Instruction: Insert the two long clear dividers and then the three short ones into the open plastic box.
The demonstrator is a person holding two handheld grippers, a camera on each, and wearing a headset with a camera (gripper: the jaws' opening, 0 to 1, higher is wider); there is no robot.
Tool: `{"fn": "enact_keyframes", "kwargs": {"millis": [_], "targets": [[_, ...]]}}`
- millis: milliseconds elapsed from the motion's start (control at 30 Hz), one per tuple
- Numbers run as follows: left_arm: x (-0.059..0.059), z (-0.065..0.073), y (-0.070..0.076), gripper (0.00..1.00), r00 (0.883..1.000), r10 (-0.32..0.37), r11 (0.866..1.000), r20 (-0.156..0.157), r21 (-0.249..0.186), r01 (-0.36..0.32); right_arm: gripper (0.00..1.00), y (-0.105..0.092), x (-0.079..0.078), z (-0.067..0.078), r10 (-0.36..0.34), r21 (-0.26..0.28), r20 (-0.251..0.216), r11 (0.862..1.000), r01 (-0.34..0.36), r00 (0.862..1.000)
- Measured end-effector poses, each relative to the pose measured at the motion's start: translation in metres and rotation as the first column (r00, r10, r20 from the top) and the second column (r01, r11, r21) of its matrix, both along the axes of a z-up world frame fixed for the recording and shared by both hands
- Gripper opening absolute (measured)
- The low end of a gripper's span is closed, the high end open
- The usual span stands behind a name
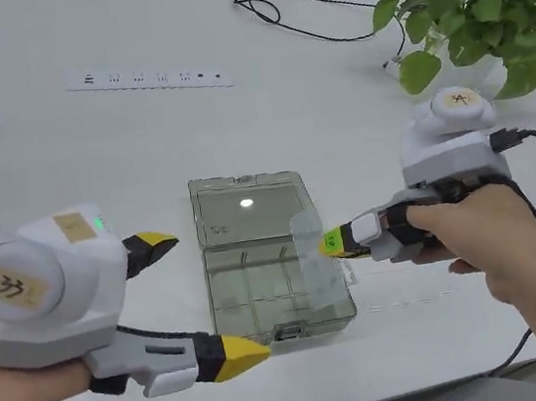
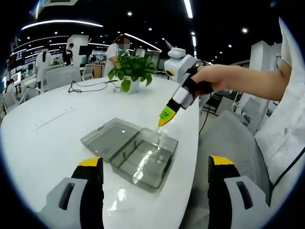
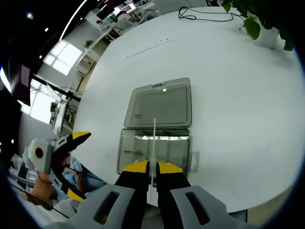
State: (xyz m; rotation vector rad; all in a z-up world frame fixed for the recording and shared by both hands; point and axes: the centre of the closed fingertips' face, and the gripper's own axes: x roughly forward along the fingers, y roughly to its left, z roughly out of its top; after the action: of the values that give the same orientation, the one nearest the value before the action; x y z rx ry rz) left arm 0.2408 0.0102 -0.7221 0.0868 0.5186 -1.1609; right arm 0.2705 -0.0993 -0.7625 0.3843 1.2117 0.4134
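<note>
at the lower left of the head view we hold the left gripper (image 1: 216, 296), jaws spread wide with nothing between them. at centre the open plastic box (image 1: 281, 335) lies on the white table (image 1: 45, 161). the right gripper (image 1: 331, 244) pinches a clear divider (image 1: 311, 239) (upright, edge down) over the tray's right side. farther back sit a power strip (image 1: 148, 78) at upper left and a plant (image 1: 479, 4) at upper right.

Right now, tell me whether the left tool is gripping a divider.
No, the left tool stands wide open, with nothing between its jaws.
</note>
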Motion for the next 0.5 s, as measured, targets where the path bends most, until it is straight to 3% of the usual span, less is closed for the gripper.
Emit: {"fn": "enact_keyframes", "kwargs": {"millis": [500], "targets": [[0.002,-0.005,-0.001,0.92,1.000,0.007,1.000,-0.024,-0.019,-0.007,0.06,0.001,-0.001,-0.020,0.011,-0.039,-0.082,0.999,-0.015,0.997]]}}
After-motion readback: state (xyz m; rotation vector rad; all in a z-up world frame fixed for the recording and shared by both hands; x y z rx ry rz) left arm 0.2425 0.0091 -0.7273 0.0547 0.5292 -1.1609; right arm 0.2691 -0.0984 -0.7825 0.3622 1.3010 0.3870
